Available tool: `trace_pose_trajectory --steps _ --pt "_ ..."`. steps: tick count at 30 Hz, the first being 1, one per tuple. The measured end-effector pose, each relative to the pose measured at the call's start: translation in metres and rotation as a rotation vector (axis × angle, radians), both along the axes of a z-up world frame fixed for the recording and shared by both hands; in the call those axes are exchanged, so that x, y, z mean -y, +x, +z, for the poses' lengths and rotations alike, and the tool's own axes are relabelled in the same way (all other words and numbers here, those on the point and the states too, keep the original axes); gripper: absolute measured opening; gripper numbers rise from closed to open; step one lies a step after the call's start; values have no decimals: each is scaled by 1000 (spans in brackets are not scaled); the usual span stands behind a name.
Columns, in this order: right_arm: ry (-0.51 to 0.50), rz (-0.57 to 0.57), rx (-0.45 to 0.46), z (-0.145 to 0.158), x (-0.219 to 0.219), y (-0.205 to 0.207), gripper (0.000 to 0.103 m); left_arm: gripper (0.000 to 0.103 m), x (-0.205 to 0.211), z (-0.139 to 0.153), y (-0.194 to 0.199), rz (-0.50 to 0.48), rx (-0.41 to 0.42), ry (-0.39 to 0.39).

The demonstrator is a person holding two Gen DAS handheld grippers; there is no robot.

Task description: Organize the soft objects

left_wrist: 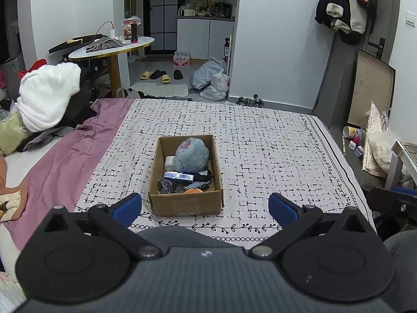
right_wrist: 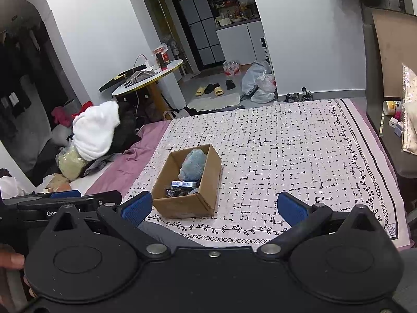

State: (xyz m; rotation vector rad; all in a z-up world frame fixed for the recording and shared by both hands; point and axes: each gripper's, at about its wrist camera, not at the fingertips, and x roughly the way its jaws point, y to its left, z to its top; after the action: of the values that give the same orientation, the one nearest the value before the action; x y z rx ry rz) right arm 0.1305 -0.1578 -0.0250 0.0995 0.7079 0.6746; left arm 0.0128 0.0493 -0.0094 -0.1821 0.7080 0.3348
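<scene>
Both tools hang empty above the patterned bedspread (left_wrist: 273, 143), left gripper (left_wrist: 205, 210) and right gripper (right_wrist: 215, 207) each with blue pads spread wide. Ahead, a cardboard box (left_wrist: 185, 204) holds a fluffy blue-grey plush (left_wrist: 191, 156) over small packets.

We saw a round table (left_wrist: 112, 49) w/ a grey cloth (left_wrist: 104, 43) on it, yellow and black slippers (left_wrist: 161, 75) on the floor, plastic bags (left_wrist: 212, 78) by the wall, and coats (left_wrist: 344, 7) hanging top right.
</scene>
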Motion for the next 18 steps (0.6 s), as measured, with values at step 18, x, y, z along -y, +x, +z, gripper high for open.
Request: trace_pose_trajectory --steps 18 --pt "-18 8 4 -2 -4 -4 103 103 -8 -4 -1 14 -4 -12"
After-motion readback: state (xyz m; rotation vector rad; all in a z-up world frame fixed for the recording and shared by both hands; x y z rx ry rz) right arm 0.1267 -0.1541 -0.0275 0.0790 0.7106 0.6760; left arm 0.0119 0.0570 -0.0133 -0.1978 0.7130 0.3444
